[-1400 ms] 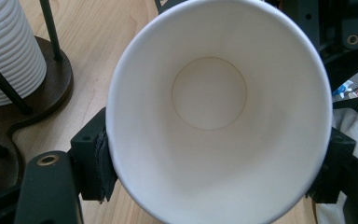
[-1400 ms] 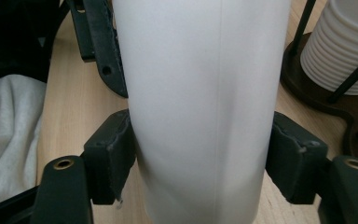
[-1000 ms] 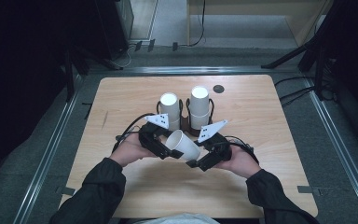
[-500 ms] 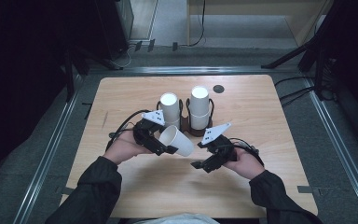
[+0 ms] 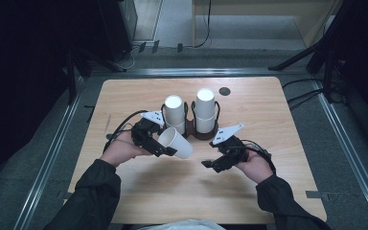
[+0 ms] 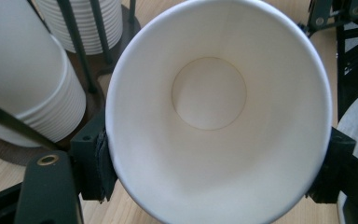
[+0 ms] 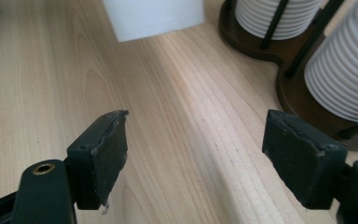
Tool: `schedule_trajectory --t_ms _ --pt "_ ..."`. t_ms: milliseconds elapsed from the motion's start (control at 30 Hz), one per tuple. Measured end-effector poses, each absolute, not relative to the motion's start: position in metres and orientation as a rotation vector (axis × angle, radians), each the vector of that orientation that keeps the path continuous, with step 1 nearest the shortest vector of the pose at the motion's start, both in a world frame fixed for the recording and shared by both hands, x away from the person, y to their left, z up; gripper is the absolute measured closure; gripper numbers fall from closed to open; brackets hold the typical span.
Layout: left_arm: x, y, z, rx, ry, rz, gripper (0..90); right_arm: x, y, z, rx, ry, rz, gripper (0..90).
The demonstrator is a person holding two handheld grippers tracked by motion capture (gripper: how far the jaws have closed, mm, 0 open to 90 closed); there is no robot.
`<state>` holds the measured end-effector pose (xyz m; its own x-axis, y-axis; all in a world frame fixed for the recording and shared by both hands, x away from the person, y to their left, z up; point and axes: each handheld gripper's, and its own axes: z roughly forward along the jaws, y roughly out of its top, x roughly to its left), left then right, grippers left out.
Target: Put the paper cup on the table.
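Left claw (image 5: 165,146) clamped on the rim of a white paper cup (image 5: 175,143), we hold it tilted on its side just above the worktop (image 5: 268,103), in front of the two cup stacks (image 5: 175,112) in their dark holder (image 5: 191,130). Further right, our right claw (image 5: 215,160) hangs with jaws apart, gripping nothing. We judge the cup freshly pulled; next comes righting it and setting it down gently without crushing it.

No readable text, label, brand, number or sign anywhere: none on the white paper cups, the dark wooden cup holder, the pale wooden table or the black grippers.
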<state>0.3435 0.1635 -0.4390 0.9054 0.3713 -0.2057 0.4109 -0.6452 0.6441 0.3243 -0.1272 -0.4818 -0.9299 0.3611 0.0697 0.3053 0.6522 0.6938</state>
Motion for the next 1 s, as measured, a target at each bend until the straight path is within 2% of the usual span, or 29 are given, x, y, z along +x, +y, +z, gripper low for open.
schedule_trajectory --t_ms 467,1000 --pt "0.346 0.175 -0.437 2.381 0.595 -0.035 21.6 0.331 -0.137 -0.480 0.645 2.696 1.153 22.0" --pt "0.351 0.211 -0.429 2.390 0.727 0.011 21.6 0.334 -0.138 -0.481 0.643 2.699 1.164 22.0"
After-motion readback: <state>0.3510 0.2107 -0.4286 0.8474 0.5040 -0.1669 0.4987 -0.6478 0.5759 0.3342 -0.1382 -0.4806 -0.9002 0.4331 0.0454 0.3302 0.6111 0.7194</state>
